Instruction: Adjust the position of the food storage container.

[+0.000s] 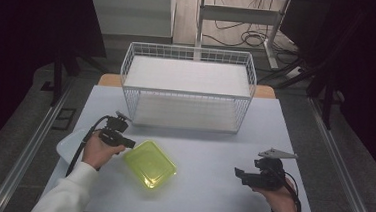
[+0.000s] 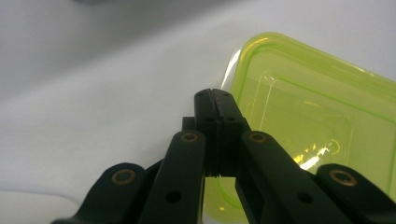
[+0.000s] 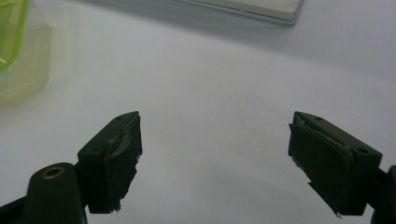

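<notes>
The white table (image 1: 210, 188) takes most of the high view, and at its far side stands a white wire basket (image 1: 187, 88) with two levels, both bare. At the left edge of the table lies a clear container (image 1: 69, 145), partly hidden behind the left hand. The yellow-green plastic lid (image 1: 150, 163) lies flat on the table, near the front left and well apart from the basket. The left gripper (image 1: 129, 143) is at the lid's near-left corner. In the left gripper view its jaws are pressed fully together with nothing between them, and the tips sit just beside the rim of the lid (image 2: 317, 121), perhaps touching it; I cannot tell for sure. The right gripper (image 1: 239, 173) rests low at the right side, far from the lid, its jaws spread wide and empty.

I judge the work is at an early stage: the lid is not gripped or lifted, and it lies beside the clear container, not on it.
</notes>
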{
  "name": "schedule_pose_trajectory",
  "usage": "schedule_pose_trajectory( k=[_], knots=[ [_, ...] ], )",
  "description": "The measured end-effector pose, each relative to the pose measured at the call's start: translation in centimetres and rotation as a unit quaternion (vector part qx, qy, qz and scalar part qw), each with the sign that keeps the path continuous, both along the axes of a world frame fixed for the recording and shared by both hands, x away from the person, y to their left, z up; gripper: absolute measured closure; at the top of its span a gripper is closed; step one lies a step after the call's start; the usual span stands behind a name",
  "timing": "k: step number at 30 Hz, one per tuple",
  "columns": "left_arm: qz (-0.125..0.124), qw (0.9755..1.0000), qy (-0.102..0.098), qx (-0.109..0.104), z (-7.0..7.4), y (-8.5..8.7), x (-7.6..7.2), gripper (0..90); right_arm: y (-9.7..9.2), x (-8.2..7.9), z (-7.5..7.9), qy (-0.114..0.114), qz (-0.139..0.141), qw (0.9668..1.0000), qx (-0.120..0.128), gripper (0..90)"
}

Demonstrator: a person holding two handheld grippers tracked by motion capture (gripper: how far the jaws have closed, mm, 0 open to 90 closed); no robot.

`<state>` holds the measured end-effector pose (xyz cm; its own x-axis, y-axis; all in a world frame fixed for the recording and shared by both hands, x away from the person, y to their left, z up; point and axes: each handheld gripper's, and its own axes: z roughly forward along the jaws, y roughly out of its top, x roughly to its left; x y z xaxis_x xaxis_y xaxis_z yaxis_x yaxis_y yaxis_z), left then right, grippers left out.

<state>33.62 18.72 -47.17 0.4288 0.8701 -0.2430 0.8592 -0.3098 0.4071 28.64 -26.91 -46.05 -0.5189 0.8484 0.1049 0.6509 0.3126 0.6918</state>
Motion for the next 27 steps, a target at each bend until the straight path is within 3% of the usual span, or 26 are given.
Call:
schedule_pose_trajectory(
  k=[6,12,21,24,27],
  knots=[
    [-0.035,0.999,0.002,-0.026,-0.2,-2.1,-1.4,90.0,0.1,0.0,0.0,0.001,0.001,1.0,0.0,17.1],
    [-0.054,0.9982,0.004,-0.027,-0.1,-3.0,-1.9,89.9,0.1,0.0,0.0,0.001,0.0,1.0,0.0,17.1],
    [-0.029,0.999,-0.011,-0.033,0.0,-1.4,-2.3,89.7,0.1,-0.2,0.2,-0.005,0.008,0.9999,0.003,17.3],
    [-0.02,0.9982,-0.027,-0.05,0.4,-0.8,-3.0,89.5,0.4,-0.4,0.4,-0.009,0.021,0.9997,0.004,18.4],
    [-0.021,0.9978,-0.037,-0.051,0.8,-0.6,-3.6,89.2,0.6,-0.5,0.5,-0.012,0.028,0.9995,0.003,19.6]
  ],
)
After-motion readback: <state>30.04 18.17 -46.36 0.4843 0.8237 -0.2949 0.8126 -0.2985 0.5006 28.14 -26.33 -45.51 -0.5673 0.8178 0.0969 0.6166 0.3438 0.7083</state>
